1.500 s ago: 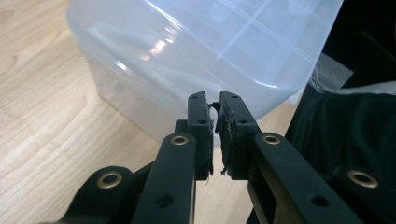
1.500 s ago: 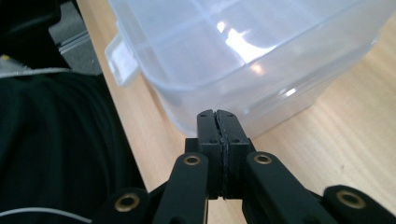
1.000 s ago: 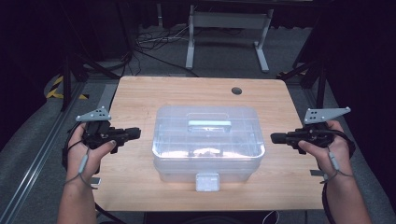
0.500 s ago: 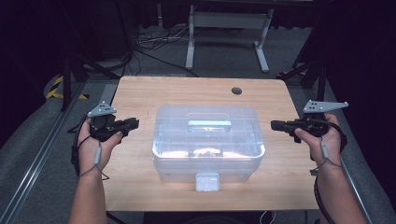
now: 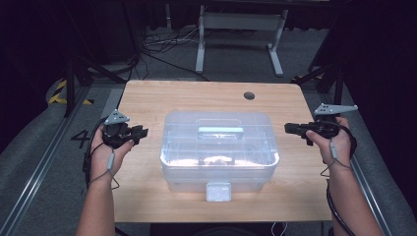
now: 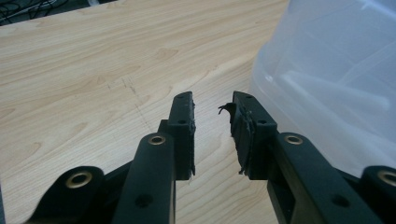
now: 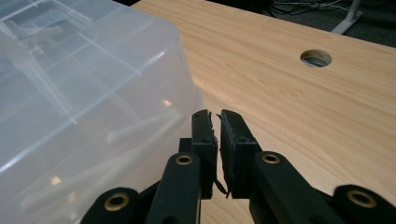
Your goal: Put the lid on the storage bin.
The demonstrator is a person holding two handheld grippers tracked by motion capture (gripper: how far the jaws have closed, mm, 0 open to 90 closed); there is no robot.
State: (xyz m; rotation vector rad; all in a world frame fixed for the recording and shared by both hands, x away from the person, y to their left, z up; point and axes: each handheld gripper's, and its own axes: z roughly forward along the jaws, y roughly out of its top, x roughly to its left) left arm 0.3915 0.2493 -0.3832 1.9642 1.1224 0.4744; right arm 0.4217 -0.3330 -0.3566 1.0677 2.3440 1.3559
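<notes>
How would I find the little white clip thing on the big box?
Look at the wooden table; a clear plastic box sits in its middle. On the box's near side, low and centred, is the clip: a small whitish square, unlike the long pale handle on the lid.

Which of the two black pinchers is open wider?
The left gripper. Its jaws have just been opening and show a clear gap of table between the pads, with nothing in it. The right gripper shows only a thin slit beside the clear box.
</notes>
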